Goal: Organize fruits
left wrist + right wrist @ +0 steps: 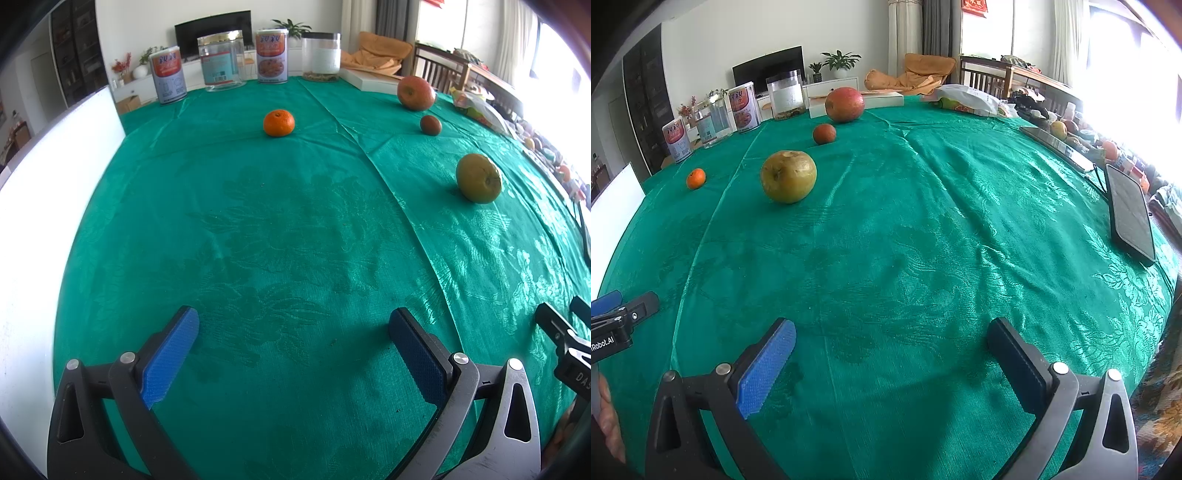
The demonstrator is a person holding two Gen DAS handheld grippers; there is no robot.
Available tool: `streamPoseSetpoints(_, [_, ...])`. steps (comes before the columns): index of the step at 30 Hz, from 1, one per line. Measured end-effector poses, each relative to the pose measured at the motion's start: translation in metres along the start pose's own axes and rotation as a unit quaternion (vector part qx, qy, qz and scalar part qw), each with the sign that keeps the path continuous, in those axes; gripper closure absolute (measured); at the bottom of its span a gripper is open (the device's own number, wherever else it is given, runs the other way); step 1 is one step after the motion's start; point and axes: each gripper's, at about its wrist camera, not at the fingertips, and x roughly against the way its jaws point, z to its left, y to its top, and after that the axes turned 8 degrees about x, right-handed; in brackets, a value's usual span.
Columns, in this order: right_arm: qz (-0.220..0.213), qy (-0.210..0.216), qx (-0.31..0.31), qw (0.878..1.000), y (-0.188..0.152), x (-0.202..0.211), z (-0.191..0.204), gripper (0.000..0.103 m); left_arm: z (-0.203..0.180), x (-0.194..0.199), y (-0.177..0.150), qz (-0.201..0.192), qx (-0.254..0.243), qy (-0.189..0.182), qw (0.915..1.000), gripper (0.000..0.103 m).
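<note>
Both the left gripper (291,354) and the right gripper (892,363) stand wide apart, gripping nothing, low over the near edge of the green tablecloth (280,229). Taking the yellow-green apple (788,176) as landmark, the mandarin (696,178) lies to its left, while a small dark-red fruit (824,133), perhaps a passion fruit, and the red apple (845,104) lie beyond it. That yellow-green apple sits ahead and left of the right gripper, likely the nearer claw.

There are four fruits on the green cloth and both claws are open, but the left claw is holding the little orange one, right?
Not quite. The left claw is open and holds nothing; the left wrist view shows the little orange sitting far ahead on the green cloth. The rest is right.
</note>
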Motion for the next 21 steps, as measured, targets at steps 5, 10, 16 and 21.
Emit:
streamPoseSetpoints(5, [0.000,0.000,0.001,1.000,0.0004,-0.0005,0.0007,0.000,0.0000,-0.0001,0.0002,0.000,0.000,0.000,1.0000,0.000])
streamPoseSetpoints(10, [0.000,0.000,0.001,1.000,0.0003,-0.0007,0.0010,0.000,0.0000,-0.0001,0.0002,0.000,0.000,0.000,1.0000,0.000])
streamPoseSetpoints(16, [-0.001,0.001,0.001,1.000,-0.0001,-0.0007,0.0013,0.000,0.0001,-0.0002,0.0003,0.000,0.000,0.000,1.0000,0.000])
streamPoseSetpoints(21, [-0.001,0.001,0.002,1.000,-0.0003,-0.0009,0.0014,0.000,0.0002,-0.0003,0.0003,0.000,0.000,0.000,1.0000,0.000])
